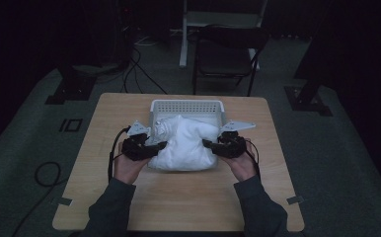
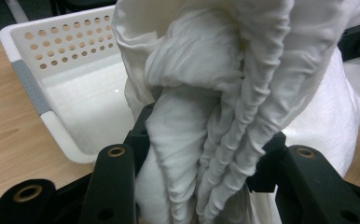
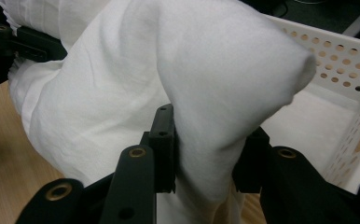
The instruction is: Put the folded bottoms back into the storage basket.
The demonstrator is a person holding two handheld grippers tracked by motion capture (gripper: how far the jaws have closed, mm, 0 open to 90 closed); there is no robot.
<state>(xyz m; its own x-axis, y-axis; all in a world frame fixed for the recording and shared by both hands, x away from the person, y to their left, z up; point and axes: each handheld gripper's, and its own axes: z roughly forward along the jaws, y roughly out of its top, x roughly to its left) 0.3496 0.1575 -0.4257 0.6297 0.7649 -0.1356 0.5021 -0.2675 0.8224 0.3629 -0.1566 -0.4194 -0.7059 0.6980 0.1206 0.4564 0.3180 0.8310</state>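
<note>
With both tongs, left (image 1: 155, 146) and right (image 1: 209, 144), clamped on the white cloth (image 1: 186, 143), lift it evenly over the basket (image 1: 186, 104) rim.

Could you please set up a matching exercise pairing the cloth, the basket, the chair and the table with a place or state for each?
Things:
1. cloth
2. basket
3. chair
4. table

Places or states:
A. on the floor beyond the table
B. pinched at both sides by the grippers
C. bare wood in front of the person
D. white, with holes in its walls

Pairs: 1-B, 2-D, 3-A, 4-C
</note>
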